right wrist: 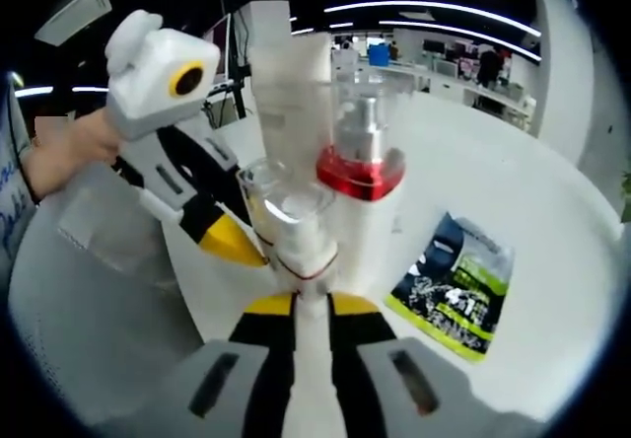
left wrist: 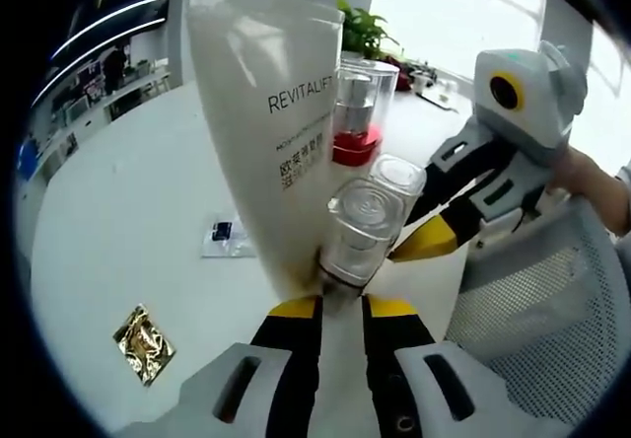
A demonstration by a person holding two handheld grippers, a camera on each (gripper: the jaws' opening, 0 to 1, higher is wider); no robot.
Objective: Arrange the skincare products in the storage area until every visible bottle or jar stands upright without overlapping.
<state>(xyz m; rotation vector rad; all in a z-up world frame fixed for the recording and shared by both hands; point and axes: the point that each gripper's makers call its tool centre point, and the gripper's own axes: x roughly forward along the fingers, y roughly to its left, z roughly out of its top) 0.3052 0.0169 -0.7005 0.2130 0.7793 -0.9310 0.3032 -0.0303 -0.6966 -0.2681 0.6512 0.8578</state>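
Note:
A tall white REVITALIFT tube [left wrist: 261, 112] stands on the white table [left wrist: 118, 211], just beyond my left gripper [left wrist: 342, 305]. That gripper is shut on the base of a small clear-capped bottle [left wrist: 363, 223]. A second clear cap [left wrist: 396, 177] sits right behind it, by the yellow tip of my right gripper [left wrist: 424, 246]. A pump bottle with a red collar [left wrist: 357, 122] stands upright further back. In the right gripper view my right gripper [right wrist: 311, 305] is shut on a small white clear-capped bottle [right wrist: 301, 236], in front of the red-collared bottle [right wrist: 363, 172] and the tube [right wrist: 291, 93]. The left gripper [right wrist: 232, 241] comes in from the left.
A gold foil sachet [left wrist: 145, 342] and a small packet [left wrist: 225, 233] lie on the table to the left. A dark and green sachet [right wrist: 454, 285] lies flat at the right. A mesh chair back [left wrist: 532, 300] stands close by, and a person's hand [right wrist: 69, 147] holds the left gripper.

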